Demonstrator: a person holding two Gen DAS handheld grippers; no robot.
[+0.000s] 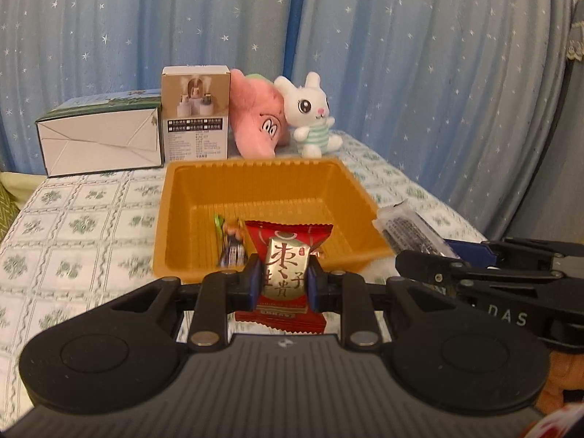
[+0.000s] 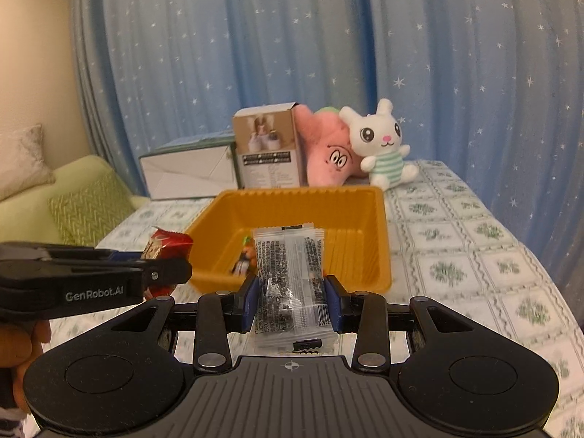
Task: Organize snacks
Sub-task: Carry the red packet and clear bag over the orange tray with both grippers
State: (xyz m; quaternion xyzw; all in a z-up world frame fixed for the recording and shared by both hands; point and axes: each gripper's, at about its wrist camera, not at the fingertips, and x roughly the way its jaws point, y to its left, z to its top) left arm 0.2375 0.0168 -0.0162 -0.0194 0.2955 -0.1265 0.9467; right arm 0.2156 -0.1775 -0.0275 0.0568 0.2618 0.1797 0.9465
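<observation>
Blue star-print curtain (image 1: pixel 401 54) behind, table under green-and-white floral tile-pattern cloth (image 1: pixel 91 219).

Orange ribbed plastic tray (image 1: pixel 182 197) mid-table; small green-and-dark wrapped snack (image 1: pixel 230 241) lying inside, near-left part of tray floor.

Far edge, left to right: flat white-and-green carton (image 1: pixel 102 142), upright beige product box (image 1: pixel 197 116), pink star-shaped plush (image 1: pixel 259 116), white rabbit plush in striped shirt (image 1: pixel 310 116). Plushes touching each other, just behind tray's far rim.

Left gripper (image 1: pixel 281 279): clenched on red foil candy packet with gold label (image 1: pixel 288 255), blue pads pressing both sides, packet upright, held off the table at tray's near rim.

Right gripper (image 2: pixel 292 299): clamped on clear plastic snack pouch with black print (image 2: pixel 288 273), pads on both long edges, pouch standing up, near tray's near edge, off the cloth.

Both grippers side by side, close. Hand (image 2: pixel 22 332) partly visible under left gripper in right wrist view.

Yellow-green cushioned sofa (image 2: pixel 84 200) far left, beyond table.
</observation>
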